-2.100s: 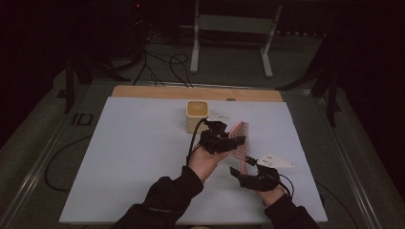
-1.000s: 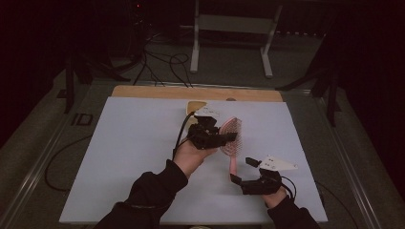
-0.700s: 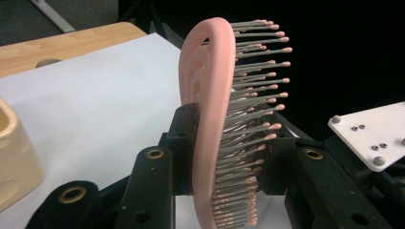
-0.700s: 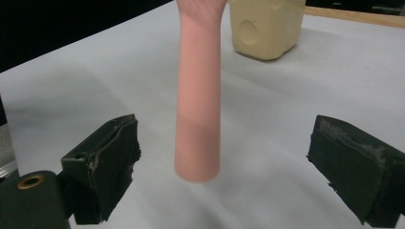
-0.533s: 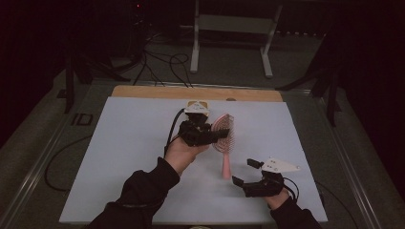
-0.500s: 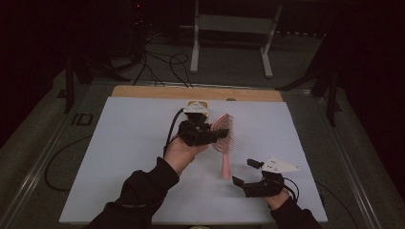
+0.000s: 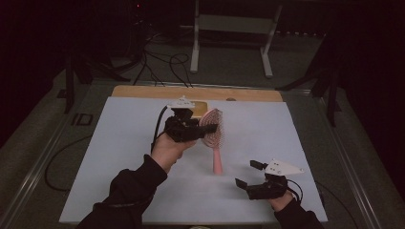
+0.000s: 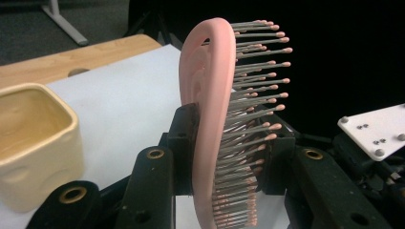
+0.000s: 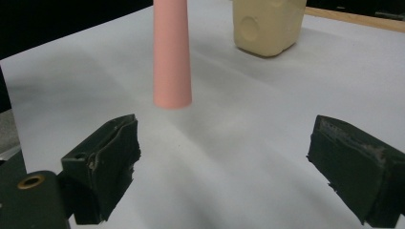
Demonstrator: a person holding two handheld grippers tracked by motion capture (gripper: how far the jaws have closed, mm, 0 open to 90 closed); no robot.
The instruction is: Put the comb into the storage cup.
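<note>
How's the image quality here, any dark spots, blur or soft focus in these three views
High view: dim and grainy, surroundings near black, only the white table lit. Left gripper view: pink hairbrush sharp, yellow cup slightly soft. Right gripper view: the brush handle soft-edged above a faint shadow, open jaws darker.

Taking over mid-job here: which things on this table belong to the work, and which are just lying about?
In the job:
- hairbrush, clamped by the head in the left gripper
- cream cup, close behind it
- right gripper, open and empty

Lying about:
- wooden board at the table's far edge
</note>
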